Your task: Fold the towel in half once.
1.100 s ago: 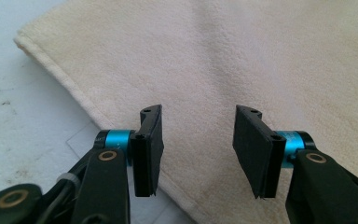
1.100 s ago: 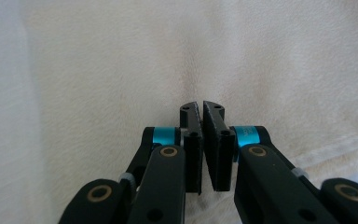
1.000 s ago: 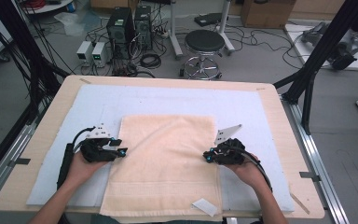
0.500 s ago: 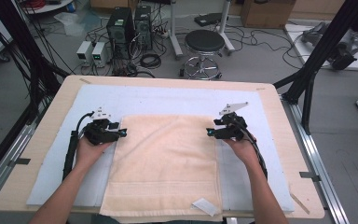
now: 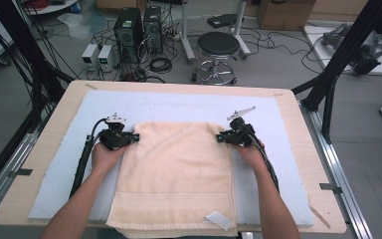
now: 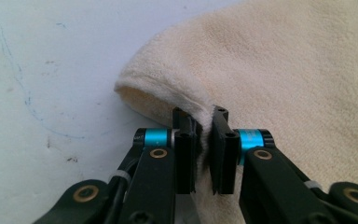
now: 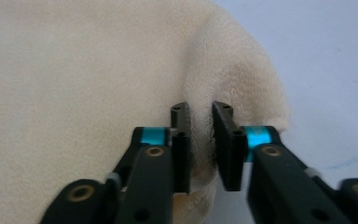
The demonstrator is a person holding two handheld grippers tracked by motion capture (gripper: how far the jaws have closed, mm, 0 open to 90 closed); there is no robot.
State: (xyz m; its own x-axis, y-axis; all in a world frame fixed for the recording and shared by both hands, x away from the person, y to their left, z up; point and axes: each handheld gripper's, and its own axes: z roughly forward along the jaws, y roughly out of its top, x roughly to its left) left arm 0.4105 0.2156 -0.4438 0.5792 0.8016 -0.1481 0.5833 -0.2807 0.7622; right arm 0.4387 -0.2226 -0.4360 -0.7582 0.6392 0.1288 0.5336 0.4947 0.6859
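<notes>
Two grippers, left gripper (image 6: pixel 204 140) and right gripper (image 7: pixel 200 140), jaws just clenched on towel (image 5: pixel 179 169) corners

Lab, computer towers (image 5: pixel 138 30), floor cables (image 5: pixel 288 50)

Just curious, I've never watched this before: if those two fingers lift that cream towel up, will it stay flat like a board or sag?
Probably sag: the towel already bunches where the left gripper pinches it. Likely light, and its fuzzy pile should resist slipping from the right gripper.
</notes>
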